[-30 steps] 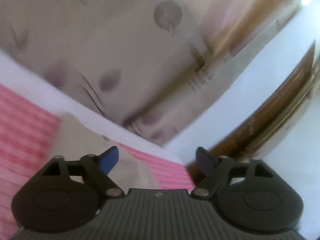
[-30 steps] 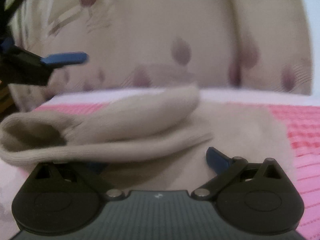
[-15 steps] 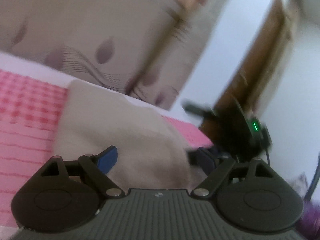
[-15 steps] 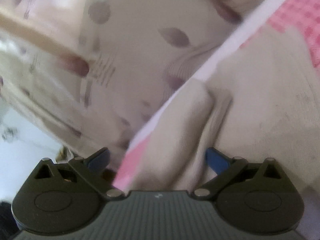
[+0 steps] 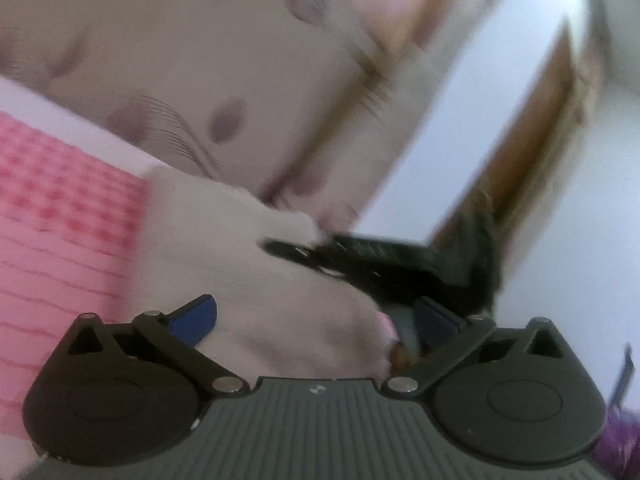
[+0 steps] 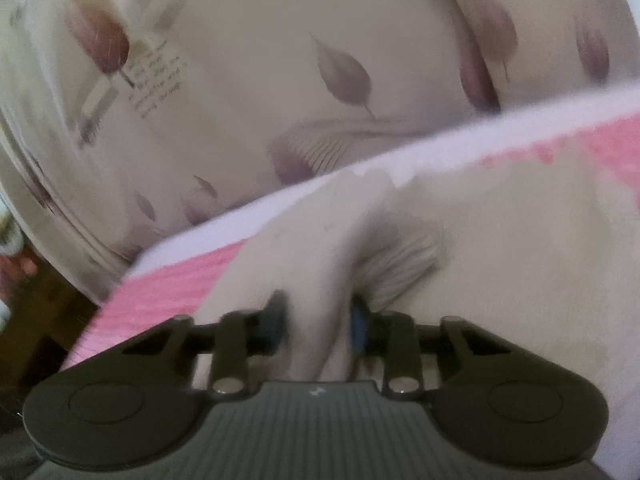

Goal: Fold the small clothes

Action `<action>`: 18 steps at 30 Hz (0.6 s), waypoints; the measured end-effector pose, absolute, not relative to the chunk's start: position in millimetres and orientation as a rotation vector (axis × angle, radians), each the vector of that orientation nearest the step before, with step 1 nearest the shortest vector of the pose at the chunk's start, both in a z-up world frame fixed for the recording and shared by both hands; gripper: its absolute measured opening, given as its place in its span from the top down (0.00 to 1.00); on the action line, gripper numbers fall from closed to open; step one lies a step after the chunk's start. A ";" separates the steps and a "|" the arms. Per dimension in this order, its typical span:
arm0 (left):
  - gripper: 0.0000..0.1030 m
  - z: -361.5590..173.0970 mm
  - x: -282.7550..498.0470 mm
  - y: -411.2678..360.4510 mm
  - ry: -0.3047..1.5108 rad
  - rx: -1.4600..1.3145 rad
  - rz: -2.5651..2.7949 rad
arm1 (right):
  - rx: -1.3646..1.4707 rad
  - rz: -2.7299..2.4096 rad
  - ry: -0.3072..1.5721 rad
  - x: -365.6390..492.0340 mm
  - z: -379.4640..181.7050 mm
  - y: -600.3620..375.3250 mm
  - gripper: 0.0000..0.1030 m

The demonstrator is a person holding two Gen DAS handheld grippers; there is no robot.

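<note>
A small beige garment (image 5: 224,248) lies on a pink checked blanket (image 5: 60,208). My left gripper (image 5: 316,318) hovers low over its near edge. Its jaws are opening wide, with cloth between the blue pads (image 5: 196,316) but not pressed. In the left wrist view my right gripper (image 5: 360,252) shows as a dark blur reaching onto the cloth from the right. In the right wrist view the right gripper (image 6: 318,326) is closing, and its pads pinch a raised ridge of the beige garment (image 6: 500,240).
Leaf-patterned cream bedding (image 6: 280,60) rises behind the pink blanket (image 6: 168,292) and its pale border. A wooden door frame (image 5: 540,128) and white wall stand at the right. Something purple (image 5: 616,440) sits at the lower right. Dark wood (image 6: 40,312) shows beyond the blanket's left edge.
The right jaws went from wide apart to pinched on a fold of the beige cloth, and that view rolled. The left gripper sank toward the garment, and the right gripper came further into its view.
</note>
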State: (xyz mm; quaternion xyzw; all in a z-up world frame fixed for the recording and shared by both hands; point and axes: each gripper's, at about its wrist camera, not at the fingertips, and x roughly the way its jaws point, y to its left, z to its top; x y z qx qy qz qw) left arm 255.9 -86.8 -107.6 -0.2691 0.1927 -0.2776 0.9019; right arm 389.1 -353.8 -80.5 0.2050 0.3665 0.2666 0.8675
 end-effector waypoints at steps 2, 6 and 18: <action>0.00 -109.0 254.1 -75.8 0.371 -0.608 -0.512 | 0.294 0.529 0.739 387.6 -66.8 -350.0 0.77; 0.00 -116.9 260.8 -57.9 0.398 -0.735 -0.421 | 0.193 0.505 0.698 392.2 -43.8 -366.8 0.85; 0.00 -115.6 263.3 -65.4 0.411 -0.679 -0.422 | 0.637 0.584 0.811 398.3 -67.5 -433.3 0.16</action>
